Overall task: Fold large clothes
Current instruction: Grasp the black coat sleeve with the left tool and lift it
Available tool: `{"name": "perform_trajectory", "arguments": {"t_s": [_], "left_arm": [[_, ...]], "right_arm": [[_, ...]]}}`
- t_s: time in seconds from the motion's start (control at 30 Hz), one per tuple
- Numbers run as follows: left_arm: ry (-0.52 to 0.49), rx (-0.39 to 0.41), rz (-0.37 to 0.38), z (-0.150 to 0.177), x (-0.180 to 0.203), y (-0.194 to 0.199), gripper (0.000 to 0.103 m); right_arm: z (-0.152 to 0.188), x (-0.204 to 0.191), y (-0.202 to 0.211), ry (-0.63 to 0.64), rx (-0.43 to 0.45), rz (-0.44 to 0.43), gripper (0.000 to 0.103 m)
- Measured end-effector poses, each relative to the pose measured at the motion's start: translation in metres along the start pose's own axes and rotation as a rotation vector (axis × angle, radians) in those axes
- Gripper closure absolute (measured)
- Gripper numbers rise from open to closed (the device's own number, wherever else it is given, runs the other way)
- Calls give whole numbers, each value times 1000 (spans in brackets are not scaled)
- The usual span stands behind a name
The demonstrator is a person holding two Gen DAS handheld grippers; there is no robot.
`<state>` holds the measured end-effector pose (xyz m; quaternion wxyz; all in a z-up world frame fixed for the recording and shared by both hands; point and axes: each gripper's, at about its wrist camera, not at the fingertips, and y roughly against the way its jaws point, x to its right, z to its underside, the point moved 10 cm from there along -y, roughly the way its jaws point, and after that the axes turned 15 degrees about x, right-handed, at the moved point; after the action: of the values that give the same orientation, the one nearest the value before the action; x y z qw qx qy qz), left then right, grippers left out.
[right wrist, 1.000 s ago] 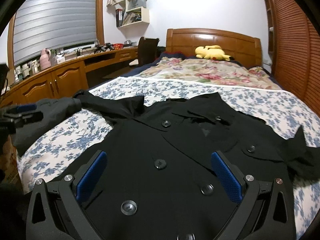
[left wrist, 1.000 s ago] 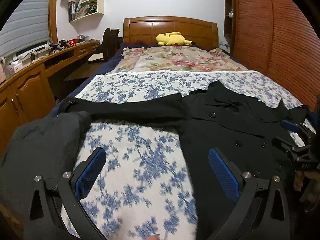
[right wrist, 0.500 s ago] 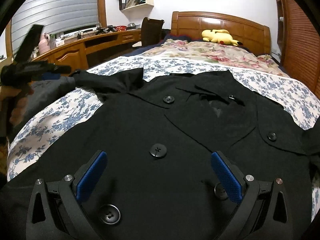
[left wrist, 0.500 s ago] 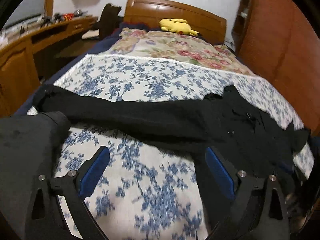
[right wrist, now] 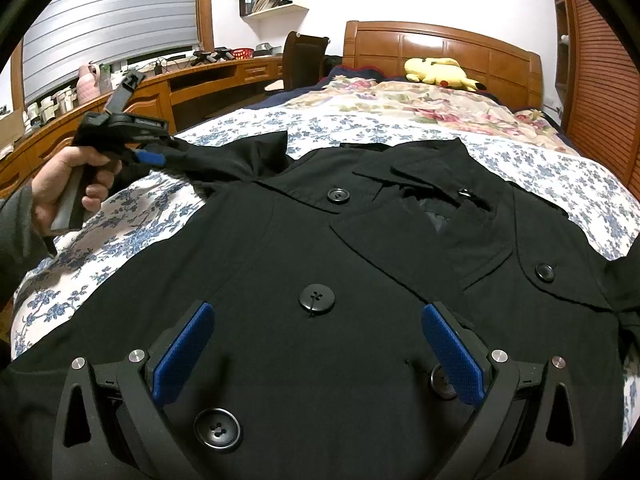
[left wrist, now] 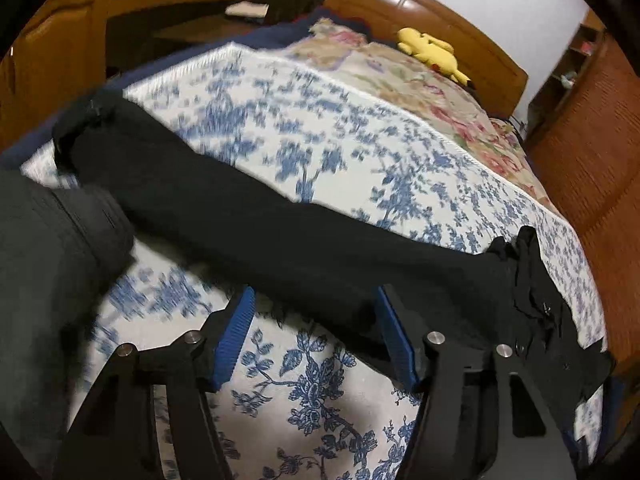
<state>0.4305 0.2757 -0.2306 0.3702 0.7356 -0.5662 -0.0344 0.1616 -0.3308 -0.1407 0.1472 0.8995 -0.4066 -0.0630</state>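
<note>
A black buttoned coat (right wrist: 320, 240) lies face up on the blue-flowered bedsheet (left wrist: 320, 136). Its sleeve (left wrist: 240, 208) stretches out to the left across the sheet. My left gripper (left wrist: 314, 304) points down at the sleeve's near edge. Its jaws are closing, the edge of the sleeve lies between the blue pads (left wrist: 236, 332), and the pads do not press on it. The right wrist view shows a hand holding that left gripper (right wrist: 150, 157) at the sleeve. My right gripper (right wrist: 317, 309) hovers open just over the coat's front, near a large button (right wrist: 317, 297), and grips nothing.
A dark grey garment (left wrist: 48, 248) lies bunched at the bed's left edge, beside the sleeve. A yellow plush toy (right wrist: 440, 70) rests by the wooden headboard (right wrist: 440, 44). A long wooden desk (right wrist: 208, 80) and chair (right wrist: 306, 58) run along the left, a slatted wardrobe (left wrist: 592, 140) along the right.
My left gripper has swung down and to the left onto the sleeve, rolled, and its jaws have narrowed. My right gripper has sunk a little closer to the coat's front.
</note>
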Motion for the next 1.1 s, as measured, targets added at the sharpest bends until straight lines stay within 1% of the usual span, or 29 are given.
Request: {"name": "perform_trajectory", "arguments": {"t_s": [0.07, 0.23, 0.3, 0.33, 0.37, 0.4, 0.43, 0.47, 0.53, 0.67, 0.8, 0.83, 0.93, 1.03, 1.1], "left_arm": [[23, -14, 5, 5, 0, -6, 40], [91, -21, 11, 1, -4, -17, 40], [110, -18, -4, 0, -8, -21, 46], [114, -18, -5, 0, -9, -22, 54], [118, -21, -2, 0, -9, -24, 66], [118, -22, -1, 1, -9, -25, 73], [109, -25, 5, 2, -7, -26, 87], [95, -25, 10, 2, -4, -26, 93], [43, -10, 4, 0, 6, -21, 97], [-56, 31, 41, -6, 39, 0, 98], [-157, 78, 116, -7, 87, 38, 98], [-185, 88, 138, -6, 101, 50, 98], [-251, 95, 235, 6, 143, 84, 98], [-318, 93, 287, 20, 172, 107, 98], [-342, 94, 303, 26, 180, 116, 98]], "right_arm": [[0, 0, -1, 0, -3, -1, 0], [1, 0, -2, -3, -5, -2, 0], [1, 0, -2, -4, -5, -2, 0], [1, 0, -2, -4, -5, -3, 0], [1, 0, -2, -4, -4, -3, 0], [1, 0, -2, -4, -4, -3, 0], [1, 0, -2, -4, -4, -3, 0], [1, 0, -2, -3, -5, -3, 0], [1, 0, -2, -3, -5, -3, 0], [1, 0, -3, -3, -4, -2, 0], [1, 0, -3, -5, -3, -2, 0], [1, 0, -3, -5, -3, -2, 0], [2, -1, -4, -5, -3, -2, 0], [2, 0, -3, -4, -2, -2, 0], [2, -1, -4, -3, -2, 0, 0]]}}
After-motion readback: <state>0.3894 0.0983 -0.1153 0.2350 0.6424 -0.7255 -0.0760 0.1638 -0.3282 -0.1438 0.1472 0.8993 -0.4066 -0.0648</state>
